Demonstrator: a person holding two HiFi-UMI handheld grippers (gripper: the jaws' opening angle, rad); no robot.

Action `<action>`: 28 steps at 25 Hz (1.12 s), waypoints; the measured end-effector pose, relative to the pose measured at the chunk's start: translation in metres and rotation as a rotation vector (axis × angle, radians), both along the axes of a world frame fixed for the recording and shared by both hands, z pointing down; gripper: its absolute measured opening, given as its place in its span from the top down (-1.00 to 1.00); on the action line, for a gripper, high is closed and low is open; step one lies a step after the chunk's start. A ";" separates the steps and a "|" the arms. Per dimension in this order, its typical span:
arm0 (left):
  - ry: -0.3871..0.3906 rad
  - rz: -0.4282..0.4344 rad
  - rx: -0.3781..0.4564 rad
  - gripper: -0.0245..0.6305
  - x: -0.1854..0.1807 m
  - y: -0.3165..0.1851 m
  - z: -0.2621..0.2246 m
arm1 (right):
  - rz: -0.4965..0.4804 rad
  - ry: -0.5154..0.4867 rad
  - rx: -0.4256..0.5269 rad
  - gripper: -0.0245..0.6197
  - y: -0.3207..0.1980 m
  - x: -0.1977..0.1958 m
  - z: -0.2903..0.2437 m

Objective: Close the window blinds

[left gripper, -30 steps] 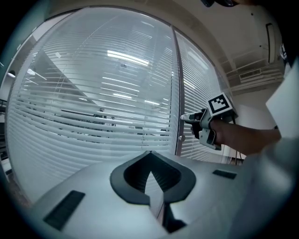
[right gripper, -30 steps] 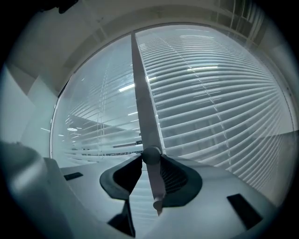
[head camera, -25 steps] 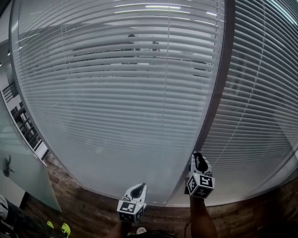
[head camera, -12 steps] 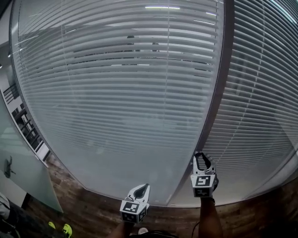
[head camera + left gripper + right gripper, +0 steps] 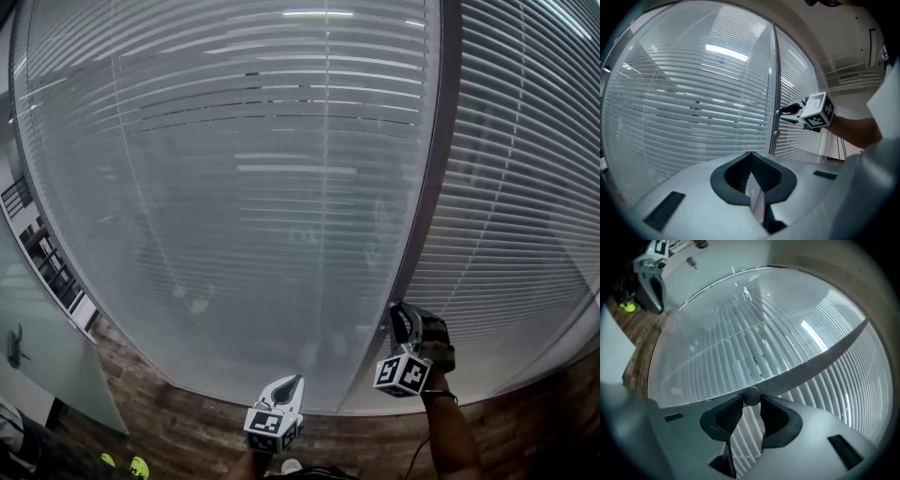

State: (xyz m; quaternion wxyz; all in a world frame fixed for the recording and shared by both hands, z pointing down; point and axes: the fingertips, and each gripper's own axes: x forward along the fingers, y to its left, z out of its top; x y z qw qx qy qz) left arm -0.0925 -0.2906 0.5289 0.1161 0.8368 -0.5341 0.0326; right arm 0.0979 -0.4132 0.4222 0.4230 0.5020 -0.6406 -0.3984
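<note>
Right gripper (image 5: 398, 317) has its two jaws clamped on a small round knob (image 5: 751, 396) set on the grey mullion (image 5: 427, 187) between two glazed panels. The dark pads press the knob from either side, leaving a moderate gap between them. Left gripper (image 5: 285, 384) hangs lower and to the left, just in front of the glass, its jaws closed tip to tip with nothing between them. Window blinds (image 5: 234, 187) fill the wide left panel behind the glass. Their white slats are turned almost flat, so the panel reads as a pale sheet broken only by a few thin dark gaps in its upper part. A second set of blinds (image 5: 525, 187) covers the panel to the right of the mullion. A person's bare forearm (image 5: 450, 431) carries the right gripper, and wood-look flooring (image 5: 178, 417) runs along the foot of the glass wall.
</note>
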 end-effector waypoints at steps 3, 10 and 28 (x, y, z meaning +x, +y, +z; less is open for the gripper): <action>-0.003 0.005 0.000 0.93 0.004 -0.001 0.001 | -0.033 0.191 -0.004 0.55 -0.001 0.000 0.003; -0.025 0.058 0.018 0.93 0.018 0.000 0.012 | -0.059 0.484 0.011 0.55 -0.001 -0.003 0.014; -0.034 0.062 0.023 0.93 0.023 0.008 0.003 | -0.090 0.573 0.045 0.54 0.004 -0.012 0.016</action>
